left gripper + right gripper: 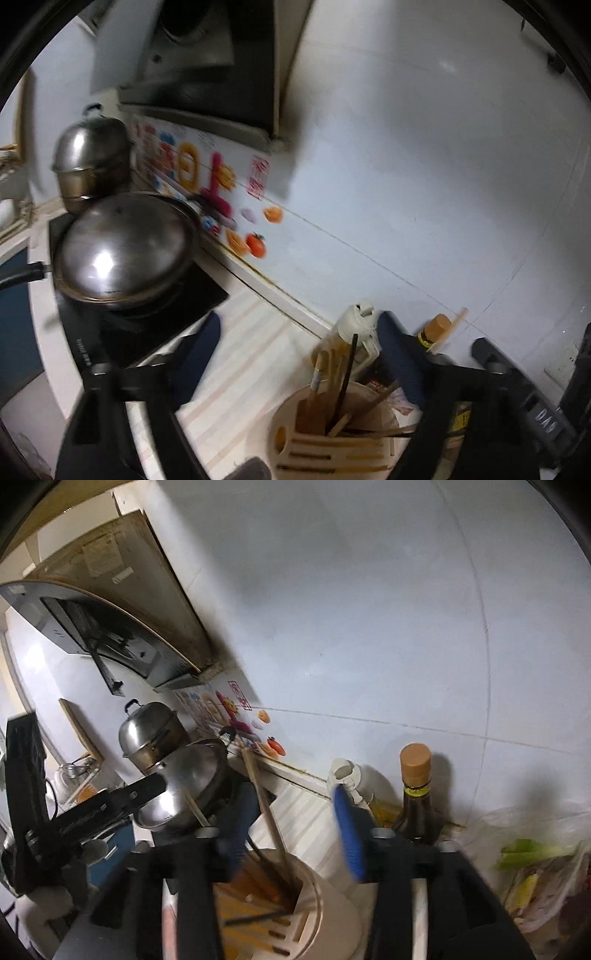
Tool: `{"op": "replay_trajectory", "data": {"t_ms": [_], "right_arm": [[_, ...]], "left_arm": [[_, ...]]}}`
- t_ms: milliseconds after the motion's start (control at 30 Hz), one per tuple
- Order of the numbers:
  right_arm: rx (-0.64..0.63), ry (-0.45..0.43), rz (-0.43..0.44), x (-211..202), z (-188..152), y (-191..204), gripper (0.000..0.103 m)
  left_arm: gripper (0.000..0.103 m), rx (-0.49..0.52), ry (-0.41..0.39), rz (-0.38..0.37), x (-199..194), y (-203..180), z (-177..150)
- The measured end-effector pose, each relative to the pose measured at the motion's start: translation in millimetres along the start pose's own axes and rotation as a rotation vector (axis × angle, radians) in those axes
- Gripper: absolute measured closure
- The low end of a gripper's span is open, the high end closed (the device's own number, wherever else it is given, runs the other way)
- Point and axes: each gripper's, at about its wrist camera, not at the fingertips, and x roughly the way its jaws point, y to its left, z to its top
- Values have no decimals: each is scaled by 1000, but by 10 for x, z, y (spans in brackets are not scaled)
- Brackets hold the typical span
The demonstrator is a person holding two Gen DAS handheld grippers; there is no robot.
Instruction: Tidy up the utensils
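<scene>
A beige round utensil holder (291, 448) (325, 912) stands on the striped counter, with several wooden chopsticks (332, 373) (267, 812) and a dark one upright in it. My left gripper (299, 350) is open wide just above and behind the holder, and its dark blue pads touch nothing. My right gripper (291, 834) is open over the holder. The chopsticks rise between its blue pads (349, 834) without being pressed. In the left wrist view the right gripper's black body (524, 391) shows at the right edge. In the right wrist view the left one (110, 805) shows at the left.
A wok under a steel lid (125, 247) sits on a black hob (155, 325) to the left, with a steel steamer pot (92, 158) behind it. A white-capped bottle (343, 775) and a brown sauce bottle (415, 786) stand by the wall. A plastic bag of greens (535, 860) lies at the right.
</scene>
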Motion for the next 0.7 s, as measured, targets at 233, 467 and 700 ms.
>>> {"op": "replay_trajectory", "data": {"t_ms": [233, 467, 700], "right_arm": [[-72, 18, -116, -528, -83, 209, 18], [-177, 112, -296, -702, -455, 374, 0], [-206, 109, -328, -1091, -613, 469, 0]], "left_arm": [[0, 41, 41, 112, -383, 22, -272], [0, 91, 74, 241, -694, -50, -726], [0, 106, 51, 264, -1108, -195, -938]]}}
